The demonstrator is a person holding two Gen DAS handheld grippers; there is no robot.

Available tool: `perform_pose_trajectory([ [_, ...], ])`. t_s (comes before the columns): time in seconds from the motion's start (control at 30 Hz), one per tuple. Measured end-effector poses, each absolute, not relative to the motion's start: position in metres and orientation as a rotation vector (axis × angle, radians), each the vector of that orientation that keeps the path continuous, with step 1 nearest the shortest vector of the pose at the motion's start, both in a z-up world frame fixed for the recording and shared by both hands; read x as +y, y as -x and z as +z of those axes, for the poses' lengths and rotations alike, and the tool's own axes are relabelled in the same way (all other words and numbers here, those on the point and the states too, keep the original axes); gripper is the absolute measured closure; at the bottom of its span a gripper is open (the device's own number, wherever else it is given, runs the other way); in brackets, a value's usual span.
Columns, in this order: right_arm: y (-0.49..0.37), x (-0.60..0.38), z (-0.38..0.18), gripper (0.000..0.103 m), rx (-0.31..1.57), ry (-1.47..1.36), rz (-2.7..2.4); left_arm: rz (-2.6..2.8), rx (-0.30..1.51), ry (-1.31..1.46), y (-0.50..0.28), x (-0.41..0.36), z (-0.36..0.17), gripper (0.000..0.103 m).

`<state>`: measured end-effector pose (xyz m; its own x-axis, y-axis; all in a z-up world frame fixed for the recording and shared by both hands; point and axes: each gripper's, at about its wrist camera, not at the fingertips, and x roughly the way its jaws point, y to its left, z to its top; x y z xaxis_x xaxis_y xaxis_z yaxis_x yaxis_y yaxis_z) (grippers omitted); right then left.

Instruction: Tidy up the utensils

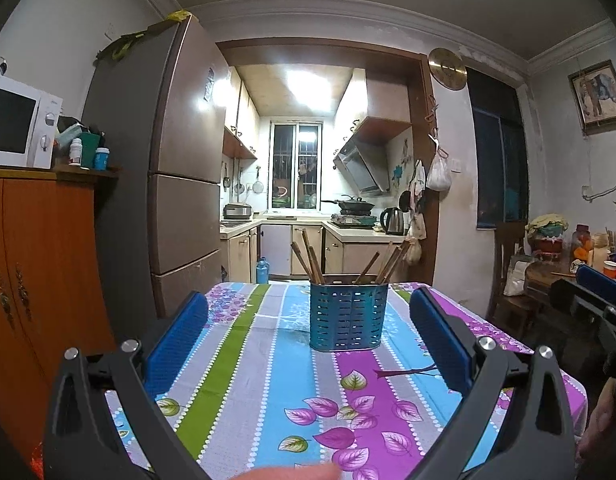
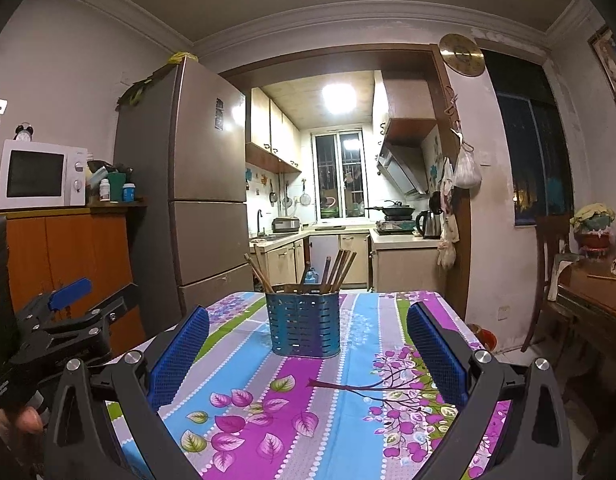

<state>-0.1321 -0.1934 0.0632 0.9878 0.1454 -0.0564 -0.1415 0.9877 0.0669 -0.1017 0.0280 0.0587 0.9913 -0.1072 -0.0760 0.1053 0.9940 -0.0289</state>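
Observation:
A blue perforated utensil holder (image 1: 345, 316) stands upright on the flowered tablecloth (image 1: 268, 380), with several wooden chopsticks (image 1: 309, 258) leaning out of two compartments. My left gripper (image 1: 308, 308) hangs open above the near part of the table, nothing between its blue pads, the holder farther off ahead. In the right wrist view the same holder (image 2: 304, 322) with its chopsticks (image 2: 335, 268) stands ahead of my right gripper (image 2: 308, 316), which is also open and holds nothing. The left gripper (image 2: 76, 308) shows at that view's left edge, held by a hand.
The table's (image 2: 387, 360) far edge lies just behind the holder. Left stand an orange cabinet (image 1: 40, 248) with a microwave (image 1: 20, 124) and a tall fridge (image 1: 180, 168). A wooden chair (image 1: 507, 272) and a cluttered side table (image 2: 595, 292) are at the right. The kitchen opens behind.

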Motion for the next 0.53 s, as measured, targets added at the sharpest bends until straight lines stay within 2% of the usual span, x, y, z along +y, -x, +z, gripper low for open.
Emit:
perform_pose_trajectory([
  [0.53,0.1360,-0.1990,0.0640,0.004,0.056,-0.072,0.142,-0.095,0.101,0.038,0.0923,0.0224,0.0523,0.005],
])
